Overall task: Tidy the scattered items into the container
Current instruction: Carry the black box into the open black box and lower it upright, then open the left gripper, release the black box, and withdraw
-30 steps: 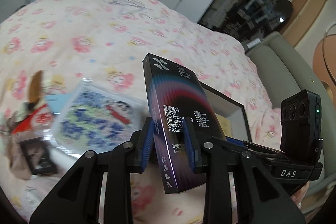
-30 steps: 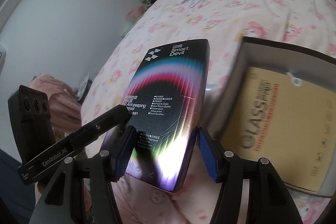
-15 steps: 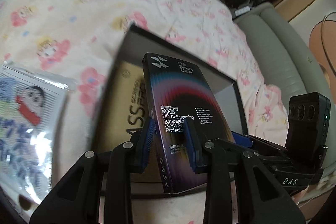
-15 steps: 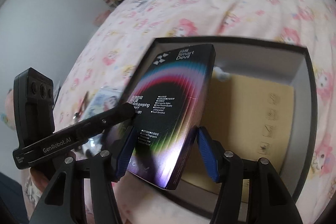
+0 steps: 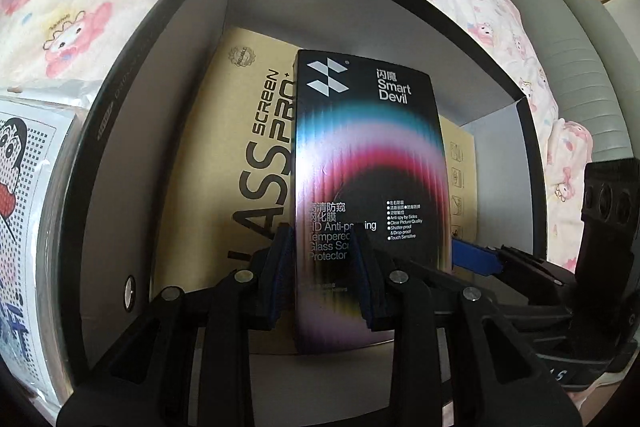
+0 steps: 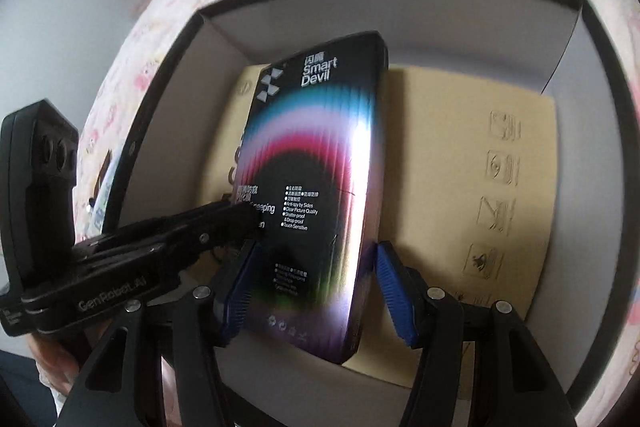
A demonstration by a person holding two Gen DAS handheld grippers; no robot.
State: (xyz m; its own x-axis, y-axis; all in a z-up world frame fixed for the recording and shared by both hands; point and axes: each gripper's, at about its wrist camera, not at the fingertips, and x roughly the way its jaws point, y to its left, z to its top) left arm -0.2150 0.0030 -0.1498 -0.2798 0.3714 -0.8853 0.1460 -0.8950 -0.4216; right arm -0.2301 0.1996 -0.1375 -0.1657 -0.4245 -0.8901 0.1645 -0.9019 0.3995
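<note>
Two claws grip one screen-protector box [image 5: 366, 163] above the open container [image 5: 160, 39]: left claw [image 5: 320, 281] clenched across its thickness, right claw [image 6: 310, 293] across its width; judged light, stiff, glossy-slippery, contents fragile

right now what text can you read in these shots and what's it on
"Smart Devil" and "HD Anti-peeping Tempered Glass Screen Protector", partly covered: black box
"Anti spy by Sides", "Clear Picture Quality", "Touch Sensitive": same box; its bottom print is too small to read
"SCREEN PRO+" and "ASS", cut off: tan box
"GenRobot.AI": left gripper
Cartoon sheet: print unreadable
</note>
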